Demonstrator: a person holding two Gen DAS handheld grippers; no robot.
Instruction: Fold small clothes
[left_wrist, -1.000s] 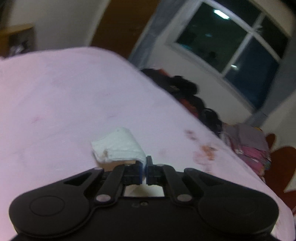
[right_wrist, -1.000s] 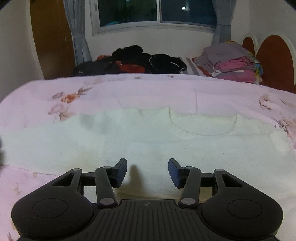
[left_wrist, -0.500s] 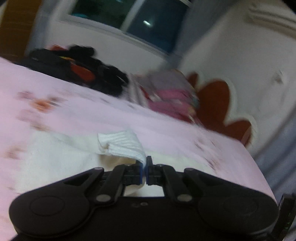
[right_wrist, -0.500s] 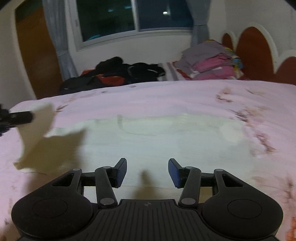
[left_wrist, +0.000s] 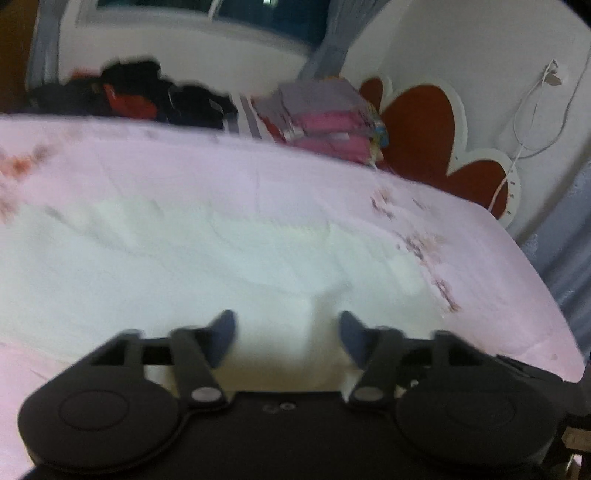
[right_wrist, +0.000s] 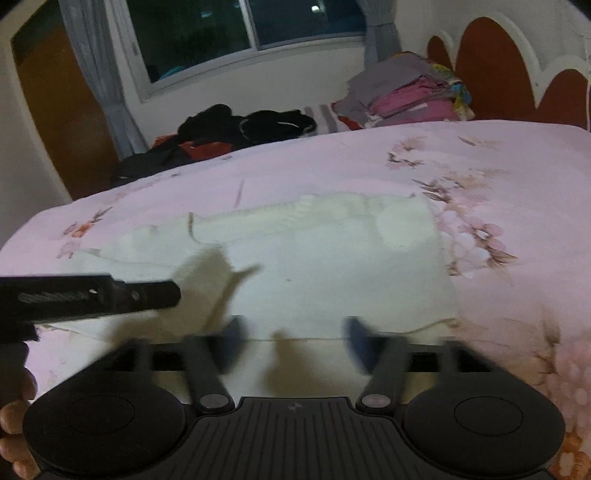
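The left gripper (left_wrist: 284, 334) hangs wide open and empty, low over the near part of the white garment (left_wrist: 207, 258), which lies flat on the pink bedspread (left_wrist: 147, 162). The right gripper (right_wrist: 291, 341) is likewise spread and holds nothing, just above the garment's near edge. This looks like a pause between folds; next, each gripper probably needs to pinch an edge. Beyond both grippers sit a pile of dark clothes (right_wrist: 236, 129), a folded stack (right_wrist: 413, 98), a window (right_wrist: 240, 29) and a red headboard (right_wrist: 491, 70).
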